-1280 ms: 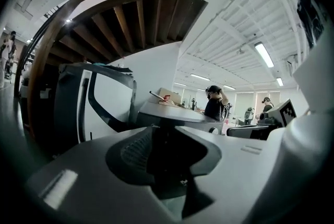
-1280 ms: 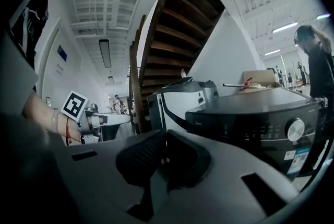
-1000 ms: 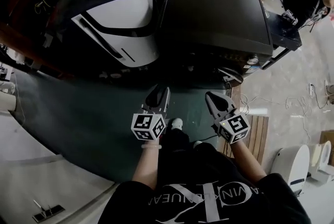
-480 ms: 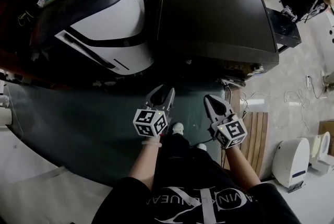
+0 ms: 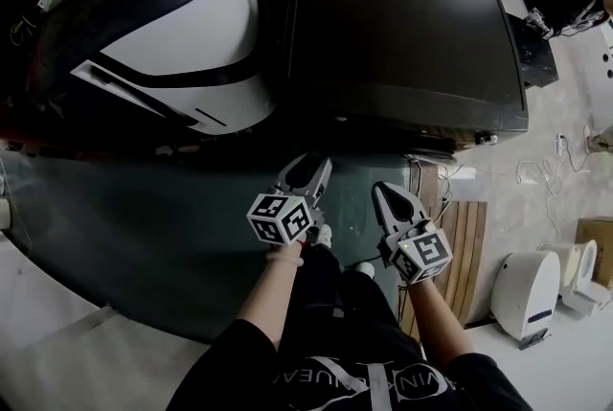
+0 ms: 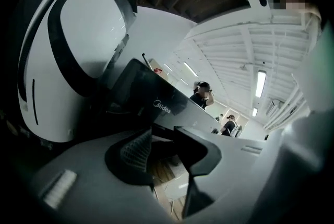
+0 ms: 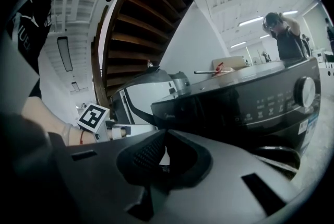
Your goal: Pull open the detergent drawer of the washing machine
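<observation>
The dark washing machine (image 5: 402, 26) fills the upper middle of the head view, seen from above. Its front panel shows in the right gripper view with a dial (image 7: 304, 91) at the right and a brand mark on the left end (image 7: 168, 120), where the panel looks flush. My left gripper (image 5: 311, 171) hangs just short of the machine's front edge, jaws open and empty (image 6: 163, 135). My right gripper (image 5: 391, 198) is beside it, a little lower, with its jaw tips together and nothing held (image 7: 165, 134).
A white-and-black rounded machine (image 5: 163, 35) stands directly left of the washer. I stand on a dark green floor mat (image 5: 144, 227). Wooden slats (image 5: 469, 237), cables and white appliances (image 5: 527, 289) lie at the right. A person (image 7: 284, 35) stands behind the washer.
Both grippers have sunk and moved closer to the washer's front edge, and the washer now fills more of the head view. The left gripper has rolled a little. Neither jaw opening has changed.
</observation>
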Motion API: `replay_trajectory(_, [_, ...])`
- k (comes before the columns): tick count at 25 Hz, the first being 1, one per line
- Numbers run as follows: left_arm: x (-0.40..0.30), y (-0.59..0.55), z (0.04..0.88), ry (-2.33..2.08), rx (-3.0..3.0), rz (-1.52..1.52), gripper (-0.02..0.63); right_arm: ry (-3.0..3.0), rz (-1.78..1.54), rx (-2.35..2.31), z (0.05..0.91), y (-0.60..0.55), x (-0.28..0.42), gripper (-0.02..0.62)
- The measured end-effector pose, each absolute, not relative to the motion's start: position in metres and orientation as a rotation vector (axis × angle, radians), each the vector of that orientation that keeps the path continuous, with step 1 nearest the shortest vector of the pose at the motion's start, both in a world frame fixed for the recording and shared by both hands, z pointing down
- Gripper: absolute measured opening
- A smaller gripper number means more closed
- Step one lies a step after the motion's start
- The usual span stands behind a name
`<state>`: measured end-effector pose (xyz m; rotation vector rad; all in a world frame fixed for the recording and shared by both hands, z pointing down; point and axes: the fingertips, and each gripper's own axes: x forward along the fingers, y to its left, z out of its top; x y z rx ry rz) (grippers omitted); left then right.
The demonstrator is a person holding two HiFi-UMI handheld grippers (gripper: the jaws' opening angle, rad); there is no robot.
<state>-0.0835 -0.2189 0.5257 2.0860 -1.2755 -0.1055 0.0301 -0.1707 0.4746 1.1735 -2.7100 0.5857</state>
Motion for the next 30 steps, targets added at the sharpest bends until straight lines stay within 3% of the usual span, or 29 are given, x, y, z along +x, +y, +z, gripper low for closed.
replay_trajectory(18, [-0.081, -0.265, 0.552, -1.087, 2.055, -0.637, 0.13, -2.671, 0.749, 1.186, 0.537, -0.191, 0.012, 0.014])
replay_trajectory(30, [-0.079, -0.276, 0.554, -1.007, 2.016, -0.79, 0.146, -2.608, 0.765, 1.143, 0.566, -0.183, 0.013, 0.014])
